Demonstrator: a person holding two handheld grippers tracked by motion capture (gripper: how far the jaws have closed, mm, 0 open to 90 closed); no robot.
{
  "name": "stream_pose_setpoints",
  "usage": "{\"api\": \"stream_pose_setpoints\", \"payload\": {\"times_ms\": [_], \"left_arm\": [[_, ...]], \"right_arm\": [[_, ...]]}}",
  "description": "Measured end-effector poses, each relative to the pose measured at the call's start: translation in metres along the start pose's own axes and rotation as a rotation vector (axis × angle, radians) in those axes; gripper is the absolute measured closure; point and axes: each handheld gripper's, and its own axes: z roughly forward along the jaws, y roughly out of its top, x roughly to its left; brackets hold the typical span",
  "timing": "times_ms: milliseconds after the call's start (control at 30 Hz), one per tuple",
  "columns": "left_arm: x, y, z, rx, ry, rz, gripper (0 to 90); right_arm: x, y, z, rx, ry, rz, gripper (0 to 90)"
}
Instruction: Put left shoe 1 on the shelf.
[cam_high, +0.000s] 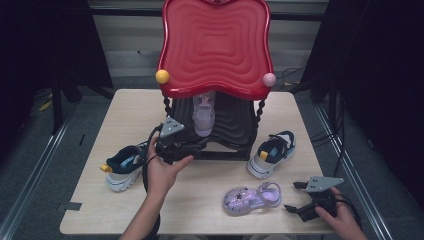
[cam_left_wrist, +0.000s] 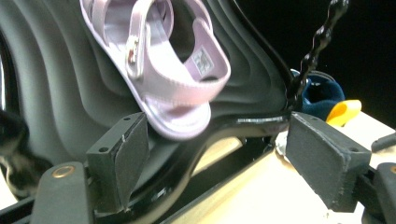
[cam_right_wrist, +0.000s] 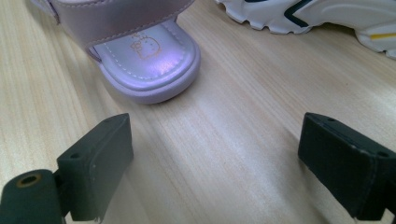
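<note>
A lilac sandal (cam_high: 204, 116) (cam_left_wrist: 173, 79) leans toe-up on the black wavy lower shelf (cam_high: 235, 125) (cam_left_wrist: 60, 93) of a small rack with a red top (cam_high: 215, 45). My left gripper (cam_high: 200, 145) (cam_left_wrist: 224, 149) sits just below and in front of the sandal's heel, open, its pads clear of the sole. The matching lilac sandal (cam_high: 252, 197) (cam_right_wrist: 144, 65) lies flat on the wooden table (cam_high: 210, 180). My right gripper (cam_high: 295, 196) (cam_right_wrist: 215, 154) rests low at its right end, open, with bare table between the jaws.
A white and navy sneaker (cam_high: 272, 152) (cam_right_wrist: 327, 18) stands right of the rack, and its yellow tab (cam_left_wrist: 343, 112) peeks past the rack's twisted post. A navy sneaker (cam_high: 122, 167) lies left of my left hand. Cables run over the floor on the right.
</note>
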Motion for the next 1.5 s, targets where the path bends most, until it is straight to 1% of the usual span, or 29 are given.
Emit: {"api": "stream_pose_setpoints", "payload": {"times_ms": [133,167,300,400,467,500,600,633,667,900,1000,1067,1200,1267,1333,1500], "left_arm": [[0.002,-0.009,-0.004,0.008,-0.001,0.000,21.3],[0.002,-0.011,-0.005,0.012,-0.004,0.006,21.3],[0.003,-0.020,-0.007,0.021,-0.006,-0.001,21.3],[0.002,-0.027,-0.007,0.030,-0.016,0.000,21.2],[0.002,-0.032,-0.007,0.041,-0.019,0.007,21.3],[0.002,-0.034,-0.007,0.049,-0.022,0.017,21.3],[0.002,-0.041,-0.007,0.062,-0.030,0.018,21.3],[0.002,-0.042,-0.007,0.070,-0.033,0.025,21.3],[0.002,-0.044,-0.007,0.072,-0.040,0.021,21.3],[0.001,-0.058,-0.005,0.108,-0.048,0.047,21.3],[0.001,-0.065,-0.003,0.131,-0.053,0.059,21.3],[0.002,-0.070,-0.002,0.143,-0.051,0.061,21.3],[0.003,-0.079,0.000,0.168,-0.063,0.060,21.3],[0.004,-0.084,0.001,0.187,-0.064,0.069,21.2],[0.004,-0.088,0.001,0.195,-0.073,0.064,21.2],[0.006,-0.094,0.002,0.199,-0.078,0.061,21.2]], "right_arm": [[0.000,0.000,0.000,0.000,0.000,0.000,9.6],[0.000,0.000,0.000,0.000,0.000,0.000,9.6],[0.000,0.000,0.000,0.000,0.000,0.000,9.6],[0.000,0.000,0.000,0.000,0.000,0.000,9.6],[0.000,0.000,0.000,0.000,0.000,0.000,9.6],[0.000,0.000,0.000,0.000,0.000,0.000,9.6],[0.000,0.000,0.000,0.000,0.000,-0.001,9.5],[0.000,0.000,0.000,0.000,0.000,0.000,9.6],[0.000,0.000,0.000,0.000,0.000,-0.001,9.6],[0.000,0.000,0.000,0.000,0.000,0.000,9.6],[0.000,0.000,0.000,0.000,0.001,0.000,9.6],[0.000,0.000,0.000,0.000,0.000,-0.001,9.6],[0.000,0.000,0.000,0.000,0.000,-0.001,9.6],[0.000,0.000,0.000,0.000,0.000,-0.001,9.6],[0.000,0.000,0.000,0.000,0.000,-0.001,9.6],[0.000,0.000,0.000,0.000,0.000,-0.001,9.6]]}}
